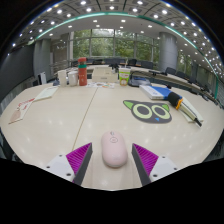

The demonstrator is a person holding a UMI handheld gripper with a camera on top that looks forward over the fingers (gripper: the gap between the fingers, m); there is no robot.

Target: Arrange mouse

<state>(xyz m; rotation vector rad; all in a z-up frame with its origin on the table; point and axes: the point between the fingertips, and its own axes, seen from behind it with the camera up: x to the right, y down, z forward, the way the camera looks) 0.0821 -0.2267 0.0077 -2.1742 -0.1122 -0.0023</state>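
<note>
A pale pink mouse (113, 149) lies on the light table (70, 120), between my two fingers. There is a gap on each side of it, and it rests on the table. My gripper (113, 160) is open, with the magenta pads (80, 157) flanking the mouse left and right. A dark mouse mat with a green owl-eye pattern (148, 110) lies beyond the fingers, to the right of the mouse.
Beyond the mat lie a blue-white box (155, 91), a yellow-black tool (176, 99) and pens. A red bottle (83, 73) and boxes stand at the far side. Papers (22, 110) lie at the left.
</note>
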